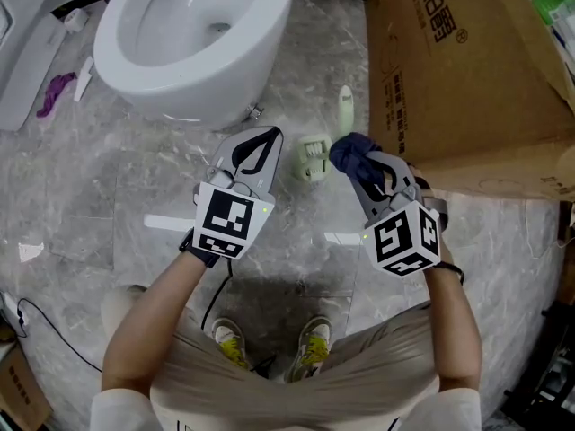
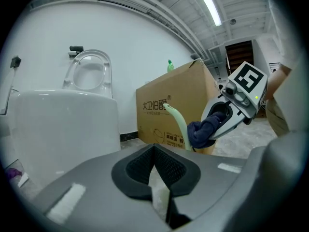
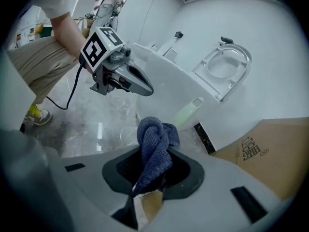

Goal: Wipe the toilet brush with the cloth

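Brush (image 1: 313,160), standing unheld on the floor (image 1: 135,178) just right of the left gripper (image 1: 268,136), whose jaws are pressed together on nothing, and just left of the cloth (image 1: 349,153) pinched in the right gripper (image 1: 363,163), could be toppled if wiped unsteadied.

Between my right fingers (image 3: 190,175) the dark blue cloth (image 3: 154,149) looks rough, knitted. Pale green toilet brush (image 1: 314,158): smooth plastic. White toilet bowl (image 1: 180,34): glossy. Brown cardboard box (image 1: 467,70): matt.
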{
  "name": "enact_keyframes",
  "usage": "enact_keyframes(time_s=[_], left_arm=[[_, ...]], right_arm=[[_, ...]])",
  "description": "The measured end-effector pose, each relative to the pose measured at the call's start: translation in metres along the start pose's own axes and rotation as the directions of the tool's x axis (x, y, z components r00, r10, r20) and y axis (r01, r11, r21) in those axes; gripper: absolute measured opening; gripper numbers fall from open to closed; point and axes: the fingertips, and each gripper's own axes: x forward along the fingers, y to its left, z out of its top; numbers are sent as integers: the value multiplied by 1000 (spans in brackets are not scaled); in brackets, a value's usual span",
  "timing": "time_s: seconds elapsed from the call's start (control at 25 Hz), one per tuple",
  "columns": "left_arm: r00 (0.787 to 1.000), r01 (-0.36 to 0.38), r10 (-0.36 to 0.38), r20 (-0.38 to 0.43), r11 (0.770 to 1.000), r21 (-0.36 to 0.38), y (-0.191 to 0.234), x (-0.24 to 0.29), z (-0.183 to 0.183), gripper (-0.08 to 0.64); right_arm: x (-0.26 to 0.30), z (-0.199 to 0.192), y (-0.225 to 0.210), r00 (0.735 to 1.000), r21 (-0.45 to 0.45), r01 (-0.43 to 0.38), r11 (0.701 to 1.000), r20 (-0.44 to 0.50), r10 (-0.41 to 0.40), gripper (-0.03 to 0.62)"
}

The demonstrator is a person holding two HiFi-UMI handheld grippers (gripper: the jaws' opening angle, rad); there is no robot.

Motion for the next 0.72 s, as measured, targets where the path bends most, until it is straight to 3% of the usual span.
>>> enact_keyframes(time_s=[0.72], left_arm=[[999, 36, -35, -34, 999, 18, -9, -5, -7, 2]], right_arm=[[27, -11, 23, 996, 10, -68, 998, -54, 69, 103]])
